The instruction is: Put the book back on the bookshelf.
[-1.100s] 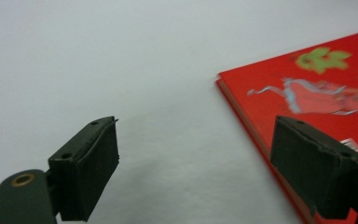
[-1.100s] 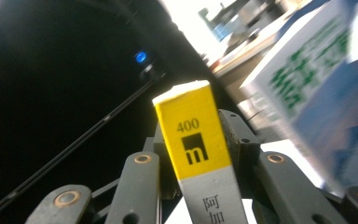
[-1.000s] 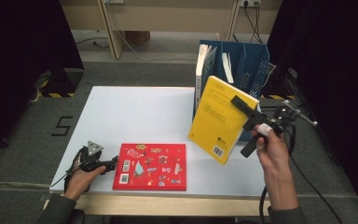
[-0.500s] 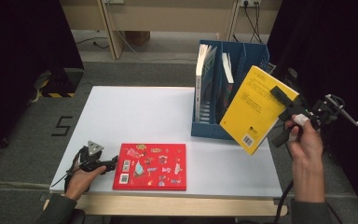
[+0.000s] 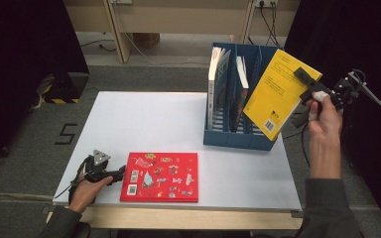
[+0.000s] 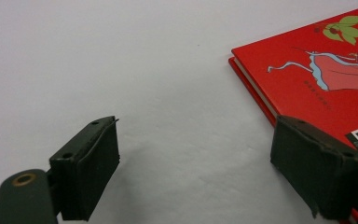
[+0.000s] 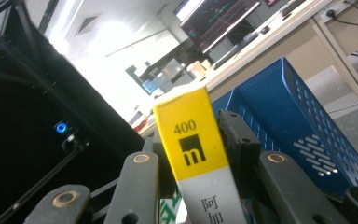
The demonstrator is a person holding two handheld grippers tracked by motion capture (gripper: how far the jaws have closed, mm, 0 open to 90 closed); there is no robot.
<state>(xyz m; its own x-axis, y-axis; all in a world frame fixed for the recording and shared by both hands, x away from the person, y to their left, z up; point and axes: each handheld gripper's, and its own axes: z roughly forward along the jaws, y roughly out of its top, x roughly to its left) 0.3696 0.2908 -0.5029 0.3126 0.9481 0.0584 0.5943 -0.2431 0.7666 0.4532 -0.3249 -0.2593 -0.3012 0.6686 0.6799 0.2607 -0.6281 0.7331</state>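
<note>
Beside blue file rack [image 5: 238, 136], right gripper [image 5: 305, 96] clamped on yellow book [image 5: 278, 94]; left gripper [image 5: 119, 173] agape near red book [image 5: 161, 176].

1. An office or lab room set up for recording; a white table [image 5: 144, 124] stands on grey carpet [image 5: 39, 148] marked with a taped "5" [image 5: 66, 134].
2. Wooden desks [image 5: 178, 20], wall sockets [image 5: 267, 3] and lit monitors [image 7: 219, 18] stand behind; black curtains [image 5: 25, 59] flank the table.

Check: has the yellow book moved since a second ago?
Yes. The yellow book, clamped in the right gripper, has gone right and up, from in front of the blue file rack to over its right end.
</note>
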